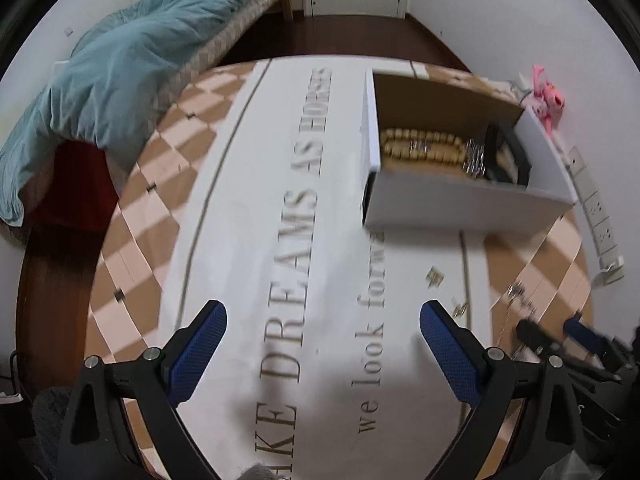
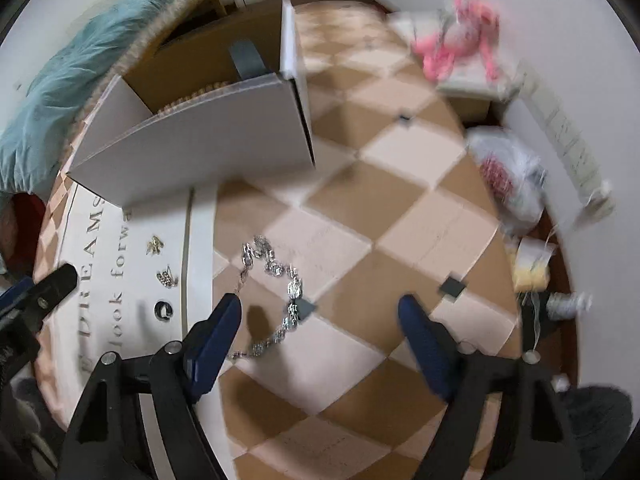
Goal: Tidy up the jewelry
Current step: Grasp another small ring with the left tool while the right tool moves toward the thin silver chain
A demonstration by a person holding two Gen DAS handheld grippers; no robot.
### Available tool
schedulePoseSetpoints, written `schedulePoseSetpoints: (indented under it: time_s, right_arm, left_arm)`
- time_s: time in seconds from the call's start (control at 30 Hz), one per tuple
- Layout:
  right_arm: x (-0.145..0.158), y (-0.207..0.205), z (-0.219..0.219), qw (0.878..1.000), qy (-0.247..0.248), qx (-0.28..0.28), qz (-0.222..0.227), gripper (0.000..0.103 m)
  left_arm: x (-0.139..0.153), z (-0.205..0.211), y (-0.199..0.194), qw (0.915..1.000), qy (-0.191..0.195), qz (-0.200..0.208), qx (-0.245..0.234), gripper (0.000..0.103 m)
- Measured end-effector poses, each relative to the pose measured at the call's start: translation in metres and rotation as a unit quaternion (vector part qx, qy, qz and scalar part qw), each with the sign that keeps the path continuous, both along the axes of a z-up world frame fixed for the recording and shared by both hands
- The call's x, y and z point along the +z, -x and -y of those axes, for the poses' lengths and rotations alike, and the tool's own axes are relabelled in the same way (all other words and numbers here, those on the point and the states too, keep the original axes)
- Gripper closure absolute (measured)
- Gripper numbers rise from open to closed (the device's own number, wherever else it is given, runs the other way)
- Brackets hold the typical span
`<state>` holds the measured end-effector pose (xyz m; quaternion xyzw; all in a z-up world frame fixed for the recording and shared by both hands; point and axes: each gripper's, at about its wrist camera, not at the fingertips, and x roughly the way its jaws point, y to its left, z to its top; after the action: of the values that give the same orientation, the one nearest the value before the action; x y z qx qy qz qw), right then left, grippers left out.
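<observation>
Silver chain [image 2: 276, 276] lies just ahead of the right gripper [image 2: 320, 308], nearer its left finger; both grippers' fingers stand apart, the left gripper [image 1: 322, 314] empty.

Left tongs [image 1: 322, 320]: jaws spread wide, nothing between the blue pads, angled steeply downward. Right tongs [image 2: 320, 314]: jaws apart, likewise empty, angled steeply downward.

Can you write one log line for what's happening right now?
left gripper: open, empty | right gripper: open above silver chain | box: beads inside
</observation>
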<state>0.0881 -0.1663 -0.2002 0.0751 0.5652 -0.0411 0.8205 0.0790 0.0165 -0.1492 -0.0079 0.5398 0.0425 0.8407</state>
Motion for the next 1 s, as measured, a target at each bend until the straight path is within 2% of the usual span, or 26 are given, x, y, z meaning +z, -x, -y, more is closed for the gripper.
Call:
schedulePoseSetpoints:
  time_s: [0.07, 0.1, 0.13, 0.17, 0.2, 0.33, 0.53, 0.7, 0.73, 0.83, 0.87, 0.9, 0.93, 0.97, 1.0]
  right_arm:
    - [-0.002, 0.003, -0.008, 0.999, 0.032, 0.008, 0.008, 0.033]
    - [-0.002, 0.005, -0.013, 0.999, 0.051, 0.013, 0.014, 0.047]
    - [-0.002, 0.007, -0.016, 0.998, 0.057, 0.022, 0.024, 0.066]
    - [-0.002, 0.009, -0.02, 0.997, 0.061, 0.03, 0.029, 0.078]
    - [-0.002, 0.009, -0.023, 0.997, 0.064, 0.038, 0.029, 0.099]
    - [-0.002, 0.013, -0.019, 0.998, 0.035, 0.039, 0.033, 0.099]
    - [0.033, 0.018, 0.0, 0.997, -0.009, 0.018, 0.068, 0.1]
    - [0.042, 0.019, 0.014, 0.997, -0.016, 0.006, 0.07, 0.1]
    - [0.041, 0.019, 0.017, 0.998, -0.016, 0.003, 0.067, 0.103]
    - [0.036, 0.018, 0.026, 0.998, -0.021, -0.007, 0.059, 0.103]
    - [0.035, 0.018, 0.028, 0.998, -0.021, -0.01, 0.055, 0.103]
    - [0.033, 0.018, 0.029, 0.998, -0.022, -0.012, 0.054, 0.103]
    - [0.031, 0.019, 0.031, 0.998, -0.025, -0.013, 0.051, 0.103]
    - [0.029, 0.018, 0.032, 0.998, -0.028, -0.015, 0.05, 0.103]
    - [0.028, 0.019, 0.033, 0.998, -0.033, -0.018, 0.048, 0.103]
  left_arm:
    - [-0.005, 0.0, 0.005, 1.0, 0.0, -0.003, -0.001, 0.004]
    - [-0.007, 0.001, 0.007, 1.0, 0.0, -0.005, -0.002, 0.004]
    - [-0.009, 0.002, 0.009, 1.0, 0.0, -0.006, -0.003, 0.004]
    - [-0.011, 0.002, 0.011, 1.0, -0.001, -0.007, -0.004, 0.004]
    - [-0.014, 0.003, 0.014, 0.9999, -0.001, -0.011, -0.006, 0.004]
    - [-0.02, 0.009, 0.02, 0.9998, 0.007, -0.017, -0.011, 0.004]
    - [-0.022, 0.03, 0.025, 0.999, 0.024, -0.014, -0.036, 0.004]
    - [-0.028, 0.049, 0.02, 0.9975, 0.042, -0.02, -0.053, 0.005]
    - [-0.03, 0.051, 0.017, 0.9973, 0.041, -0.021, -0.057, 0.005]
    - [-0.031, 0.061, 0.015, 0.9966, 0.037, -0.014, -0.072, 0.006]
    - [-0.032, 0.065, 0.016, 0.9962, 0.036, -0.012, -0.079, 0.016]
    - [-0.032, 0.067, 0.016, 0.996, 0.033, -0.012, -0.082, 0.034]
    - [-0.034, 0.07, 0.015, 0.9958, 0.031, -0.016, -0.085, 0.043]
    - [-0.033, 0.072, 0.015, 0.9959, 0.021, -0.011, -0.087, 0.045]
    - [-0.033, 0.074, 0.014, 0.9955, 0.023, -0.009, -0.092, 0.055]
